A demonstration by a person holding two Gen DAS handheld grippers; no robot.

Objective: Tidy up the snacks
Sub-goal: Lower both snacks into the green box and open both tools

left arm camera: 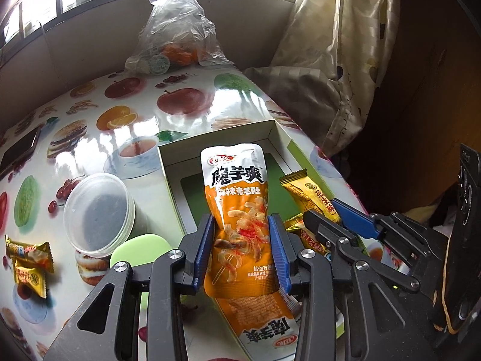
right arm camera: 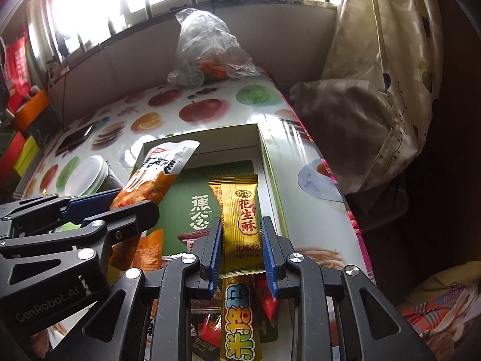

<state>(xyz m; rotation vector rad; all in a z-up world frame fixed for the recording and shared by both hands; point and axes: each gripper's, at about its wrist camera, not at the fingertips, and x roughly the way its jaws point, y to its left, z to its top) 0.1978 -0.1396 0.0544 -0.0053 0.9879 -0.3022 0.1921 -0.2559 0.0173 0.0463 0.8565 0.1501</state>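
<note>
left gripper (left arm camera: 245, 249) clamps orange-and-silver konjac pouch (left arm camera: 237, 210); right gripper (right arm camera: 242, 246) clamps gold peanut-crisp bar (right arm camera: 240, 216).

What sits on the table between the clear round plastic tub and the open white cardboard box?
Mostly bare fruit-print tablecloth. Near the camera, a pale green lid-like thing lies between the tub and box. The left wrist view shows this best.

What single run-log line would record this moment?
left hand-held gripper: shut on orange pouch | right hand-held gripper: shut on yellow peanut bar | both above open box
</note>
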